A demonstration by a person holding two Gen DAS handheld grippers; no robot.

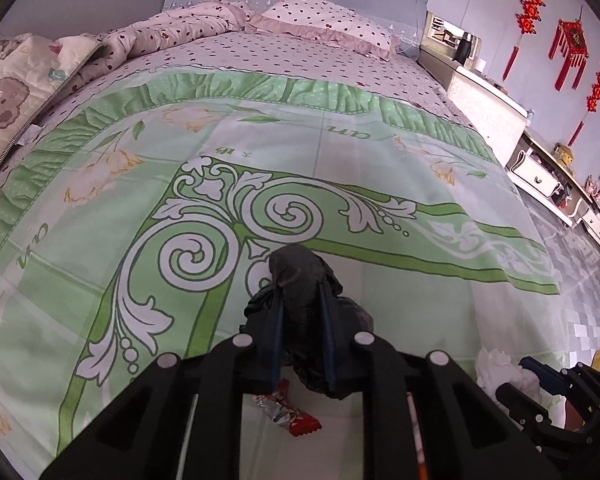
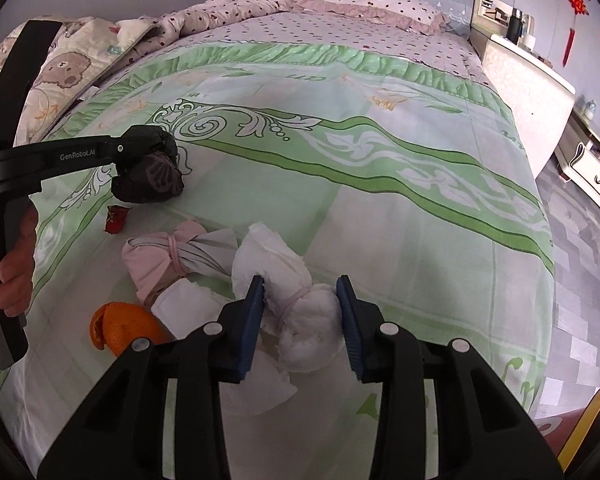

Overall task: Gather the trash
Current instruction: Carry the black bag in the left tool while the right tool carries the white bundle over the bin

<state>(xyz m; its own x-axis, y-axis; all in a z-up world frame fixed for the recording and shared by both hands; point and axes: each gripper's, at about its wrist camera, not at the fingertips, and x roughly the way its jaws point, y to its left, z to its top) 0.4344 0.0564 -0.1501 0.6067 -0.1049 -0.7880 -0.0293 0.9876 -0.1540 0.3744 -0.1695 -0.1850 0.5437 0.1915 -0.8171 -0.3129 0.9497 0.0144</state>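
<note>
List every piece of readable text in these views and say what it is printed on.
"GenRobot.AI": white lettering on the arm of the left gripper, in the right wrist view.
Green lettering on the bedspread: upside down and distorted, not readable.
Print on the red wrapper: too small and crumpled to read.
Red wall hangings: characters too blurred.

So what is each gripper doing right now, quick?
Left gripper: closed on the black bag.
Right gripper: around the white tissue wad, pads touching it.
</note>
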